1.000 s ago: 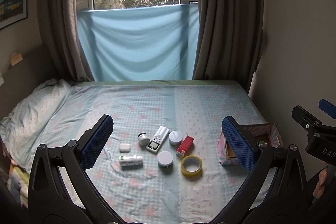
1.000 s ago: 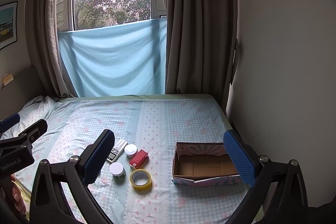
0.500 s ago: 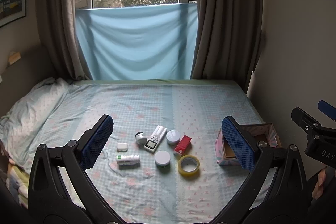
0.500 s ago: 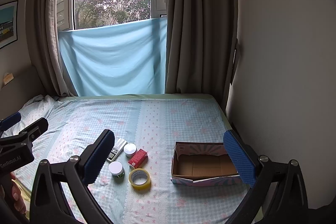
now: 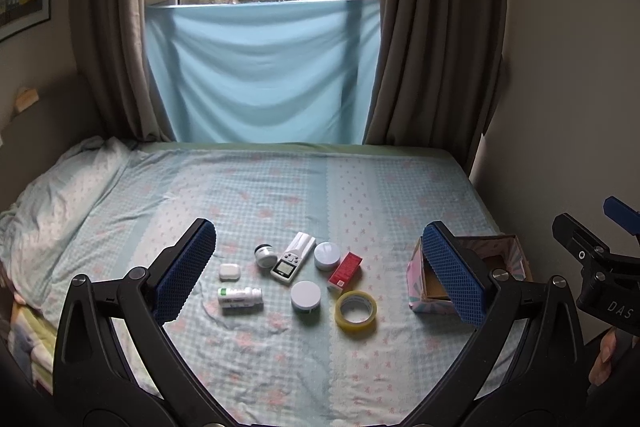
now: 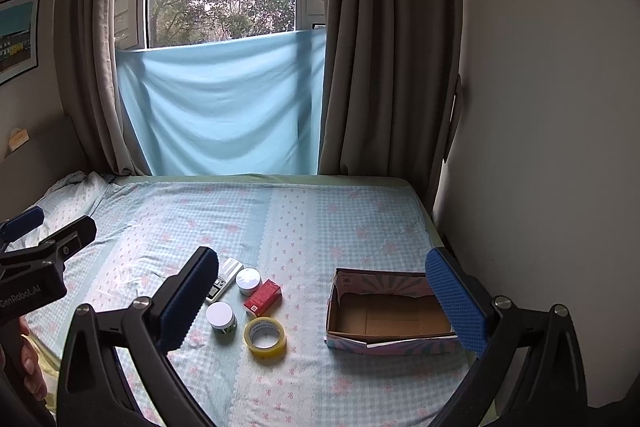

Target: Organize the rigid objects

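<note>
Small items lie grouped on the bed: a yellow tape roll [image 5: 355, 310] [image 6: 265, 339], a red box [image 5: 345, 270] [image 6: 263, 297], two white-lidded jars [image 5: 306, 295] [image 6: 221, 317], a white pocket scale [image 5: 293, 257], a pill bottle [image 5: 240, 297] on its side, a small white case [image 5: 229, 272] and a round silver item [image 5: 265, 255]. An empty cardboard box [image 6: 390, 311] [image 5: 504, 259] sits to their right. My left gripper [image 5: 320, 275] hangs open above the items. My right gripper [image 6: 320, 303] is open too, over the gap between items and box. Neither holds anything.
The bed [image 6: 320, 219] has a light blue checked sheet, with a rumpled pillow [image 5: 60, 195] at the left. A wall [image 6: 540, 147] runs close along the right side beyond the box. Curtains and a blue cloth [image 5: 260, 75] hang at the far end.
Both views have shifted only slightly; the items sit a touch lower and nearer in the left wrist view. Nothing on the bed has moved and both grippers stay open.
</note>
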`<state>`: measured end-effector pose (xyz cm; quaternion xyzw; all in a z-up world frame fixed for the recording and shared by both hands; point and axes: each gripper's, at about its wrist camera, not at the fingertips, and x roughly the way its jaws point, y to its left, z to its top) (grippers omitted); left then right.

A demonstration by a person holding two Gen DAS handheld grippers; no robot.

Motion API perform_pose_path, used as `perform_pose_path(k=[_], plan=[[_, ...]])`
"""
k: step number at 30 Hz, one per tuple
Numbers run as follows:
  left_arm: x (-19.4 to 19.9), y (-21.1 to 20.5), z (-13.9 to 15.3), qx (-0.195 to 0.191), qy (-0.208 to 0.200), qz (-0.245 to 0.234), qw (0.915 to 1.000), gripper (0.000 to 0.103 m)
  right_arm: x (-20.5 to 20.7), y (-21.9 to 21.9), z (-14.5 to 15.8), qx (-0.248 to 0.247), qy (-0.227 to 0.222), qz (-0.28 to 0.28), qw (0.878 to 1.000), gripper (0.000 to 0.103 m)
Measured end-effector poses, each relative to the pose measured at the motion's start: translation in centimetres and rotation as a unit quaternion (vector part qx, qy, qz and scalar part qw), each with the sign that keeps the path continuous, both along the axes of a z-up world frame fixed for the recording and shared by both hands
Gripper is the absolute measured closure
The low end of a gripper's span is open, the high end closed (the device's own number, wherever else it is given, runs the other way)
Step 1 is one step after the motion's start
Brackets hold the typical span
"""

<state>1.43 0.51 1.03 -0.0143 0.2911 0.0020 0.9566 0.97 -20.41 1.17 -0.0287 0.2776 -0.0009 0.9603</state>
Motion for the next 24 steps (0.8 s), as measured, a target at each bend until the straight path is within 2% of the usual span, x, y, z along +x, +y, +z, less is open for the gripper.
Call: perform_pose_path(k=[6,13,18,24], plan=[[1.2,1.7,-2.0,-0.006,0.040,0.022,0.9989,0.000,1.9,1.0,-1.8,0.002,0.026,0.034,0.999,0.000],[3.6,7.9,-6.9,-0.008,0.103,0.062,0.9927,0.000,5.6,4.3,-6.6,-0.002,0.072,0.060,0.996,0.000],[6.8,13.1,-10.7,-0.003,0.146,0.064,0.9873,0.000,8.2,7.2,-10.0,0.000,0.106,0.046,0.993,0.000],[12.1,17.4,-17.0,0.008,0.205,0.030,0.9783,0.000,11.7,10.6,-14.6,0.001,0.143,0.019,0.990,0.000]])
